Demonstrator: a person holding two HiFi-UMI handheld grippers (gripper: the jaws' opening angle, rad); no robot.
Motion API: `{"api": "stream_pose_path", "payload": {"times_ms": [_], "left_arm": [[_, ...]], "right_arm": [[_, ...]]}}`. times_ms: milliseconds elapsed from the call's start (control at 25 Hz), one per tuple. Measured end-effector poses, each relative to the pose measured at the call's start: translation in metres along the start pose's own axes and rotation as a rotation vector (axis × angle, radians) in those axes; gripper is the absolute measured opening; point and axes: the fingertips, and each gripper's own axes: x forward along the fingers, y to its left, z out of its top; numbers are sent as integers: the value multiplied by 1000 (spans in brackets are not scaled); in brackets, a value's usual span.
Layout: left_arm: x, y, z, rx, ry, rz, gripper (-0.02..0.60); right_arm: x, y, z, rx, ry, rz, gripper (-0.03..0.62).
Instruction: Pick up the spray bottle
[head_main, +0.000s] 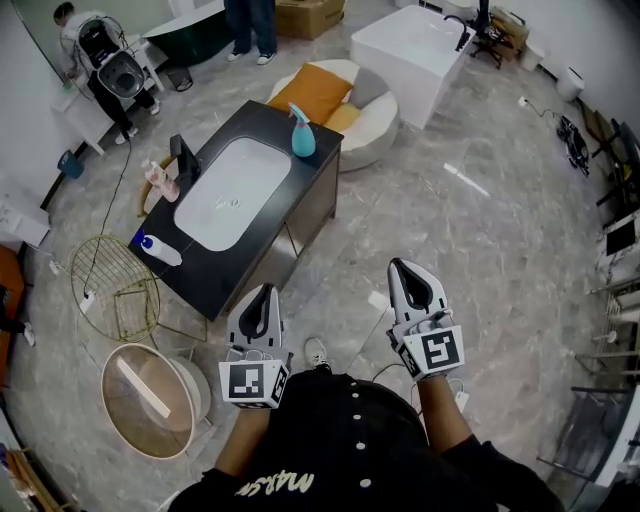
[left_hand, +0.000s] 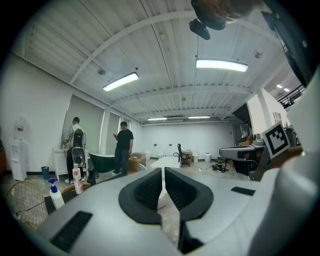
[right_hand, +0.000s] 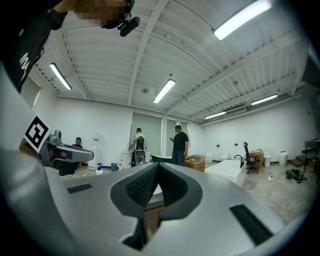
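**Bright, even light through fisheye lenses**

Long ceiling tubes (left_hand: 221, 65) light the room evenly. Shadows are soft, and the pale floor (head_main: 500, 240) carries only a faint sheen. All three views bow strongly toward dark, vignetted corners. Close to the lens, the left gripper (left_hand: 163, 170) and right gripper (right_hand: 156, 166) look soft; the room behind is sharper.
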Motion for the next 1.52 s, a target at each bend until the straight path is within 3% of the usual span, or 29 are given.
{"api": "stream_pose_path", "payload": {"times_ms": [400,840,1080,1520], "left_arm": [[54,52,0,32,12,-9,28],[130,80,-19,-6,65,3,28],[213,100,-7,1,56,30,28],[343,139,22,-29,38,161,28]], "right_arm": [[73,-12,-9,7,11,-24,-5],[151,-49,-29,21,35,-21,-5],[233,-93,-28,14,24,22,-5],[367,-163,-18,-12,20,160,-5]]}}
